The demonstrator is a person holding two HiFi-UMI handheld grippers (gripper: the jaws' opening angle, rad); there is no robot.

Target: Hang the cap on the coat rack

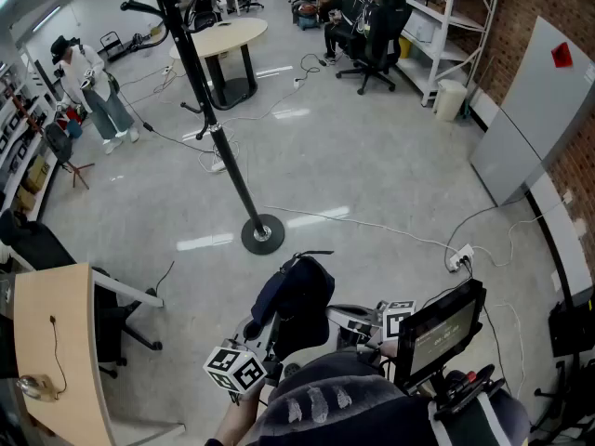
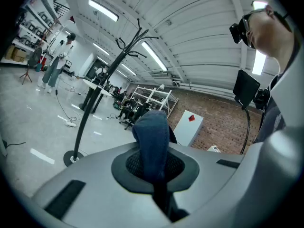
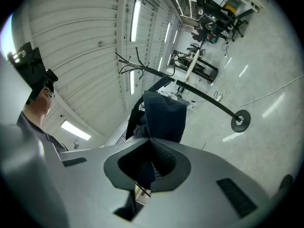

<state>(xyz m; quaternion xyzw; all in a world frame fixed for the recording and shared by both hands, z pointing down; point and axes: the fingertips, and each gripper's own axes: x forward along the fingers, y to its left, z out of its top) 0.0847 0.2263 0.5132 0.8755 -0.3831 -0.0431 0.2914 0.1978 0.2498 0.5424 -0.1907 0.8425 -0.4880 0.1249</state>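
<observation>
A dark navy cap point(image 1: 293, 300) hangs low in the head view, held between both grippers just in front of the person. My left gripper point(image 1: 268, 331) is shut on the cap's cloth point(image 2: 152, 146), which rises from between its jaws. My right gripper point(image 1: 349, 319) is shut on the other side of the cap point(image 3: 164, 115). The black coat rack point(image 1: 218, 128) stands on a round base point(image 1: 261, 234) a short way beyond the cap, with curved hooks at its top. It also shows to the left in the left gripper view point(image 2: 95, 99) and slanting across the right gripper view point(image 3: 204, 96).
A wooden desk point(image 1: 56, 351) and a dark chair stand at the left. Cables and a power strip point(image 1: 460, 259) lie on the floor. Farther off are a round table point(image 1: 223, 37), office chairs point(image 1: 372, 35), a person point(image 1: 93, 91) and a grey panel point(image 1: 530, 110) leaning on the brick wall.
</observation>
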